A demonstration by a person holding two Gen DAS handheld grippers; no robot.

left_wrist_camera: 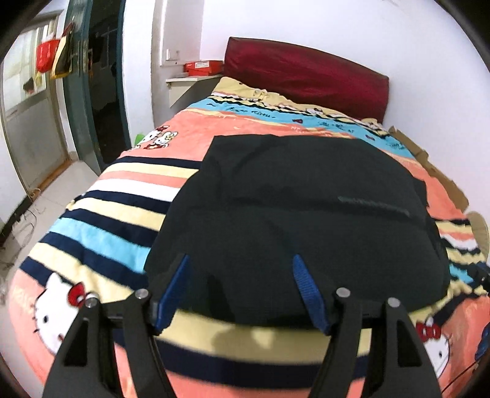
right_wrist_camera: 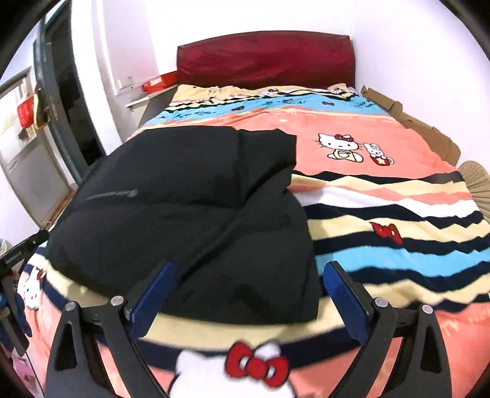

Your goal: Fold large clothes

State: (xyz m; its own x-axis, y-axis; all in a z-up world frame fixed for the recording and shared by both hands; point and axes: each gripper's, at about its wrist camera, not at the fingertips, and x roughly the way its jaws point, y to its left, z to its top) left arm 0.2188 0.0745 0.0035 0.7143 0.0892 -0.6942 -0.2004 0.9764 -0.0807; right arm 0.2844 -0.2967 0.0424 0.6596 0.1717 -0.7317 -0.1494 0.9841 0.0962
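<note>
jaws stand spread on both the left gripper [left_wrist_camera: 240,263] and right gripper [right_wrist_camera: 249,269], pinching nothing. the black jacket [left_wrist_camera: 294,220] lies in a puffy bundle on the striped blanket [left_wrist_camera: 101,214]. it looks between folds; next needs both grippers on its near edge.

A bed [right_wrist_camera: 398,147] fills most of the room, spread with a striped cover [left_wrist_camera: 101,214] in coral, cream, navy, white and sky blue, printed with cartoon cats. At its head a dark red padded headboard [right_wrist_camera: 266,58] stands against a plain white wall [left_wrist_camera: 337,24]. Beside the head, a pale ledge [left_wrist_camera: 190,80] carries a red box [left_wrist_camera: 203,67]. Flattened cardboard [right_wrist_camera: 422,128] lies along the bed's far edge by the wall. On the left a dark teal door frame [left_wrist_camera: 76,101] opens onto a dim space; red and brown bags [left_wrist_camera: 55,55] hang there. The floor [left_wrist_camera: 61,189] is pale tile, brightly lit.
</note>
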